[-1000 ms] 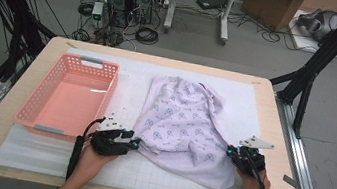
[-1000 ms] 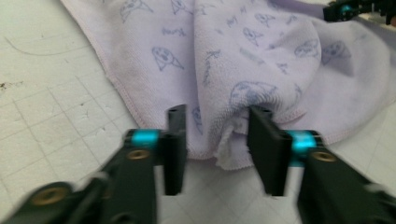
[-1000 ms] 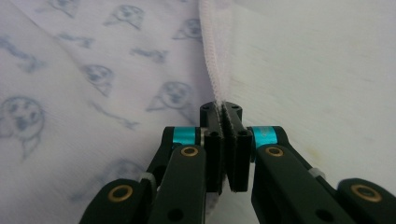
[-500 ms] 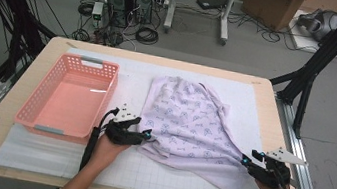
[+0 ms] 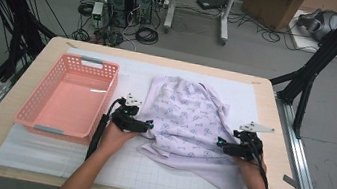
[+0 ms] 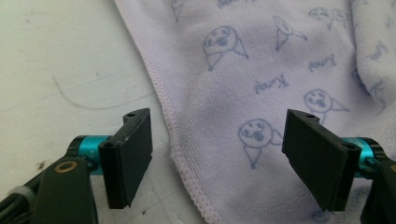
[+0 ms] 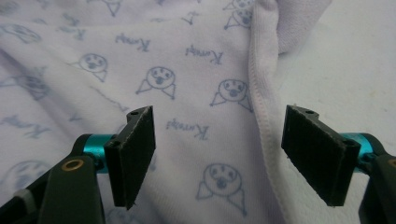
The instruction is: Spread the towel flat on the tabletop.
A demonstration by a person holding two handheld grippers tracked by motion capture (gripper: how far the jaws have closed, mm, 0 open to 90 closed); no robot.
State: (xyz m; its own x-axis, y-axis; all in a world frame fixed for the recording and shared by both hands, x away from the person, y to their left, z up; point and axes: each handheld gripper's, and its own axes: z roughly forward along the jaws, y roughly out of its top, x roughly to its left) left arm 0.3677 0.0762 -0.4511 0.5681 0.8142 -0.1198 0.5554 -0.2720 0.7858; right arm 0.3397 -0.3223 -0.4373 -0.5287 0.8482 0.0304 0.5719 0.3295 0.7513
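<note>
Towel (image 5: 187, 122) lay rumpled on the white mat (image 5: 56, 153), near the middle of the table (image 5: 20, 59) and right of the pink basket (image 5: 67, 99). It was pale lilac terry with a stitched hem, printed in blue with small dog faces and script words; its far end was bunched into folds and one near corner trailed toward you. Your left gripper (image 5: 148, 124) sat at its left edge, jaws spread with the hem lying loose between them in the left gripper view (image 6: 217, 154). Your right gripper (image 5: 220, 143) sat at its right edge, likewise released, cloth and hem under the gap (image 7: 217, 158). Both sets of jaws had just been opening, pads clear of the fabric.
</note>
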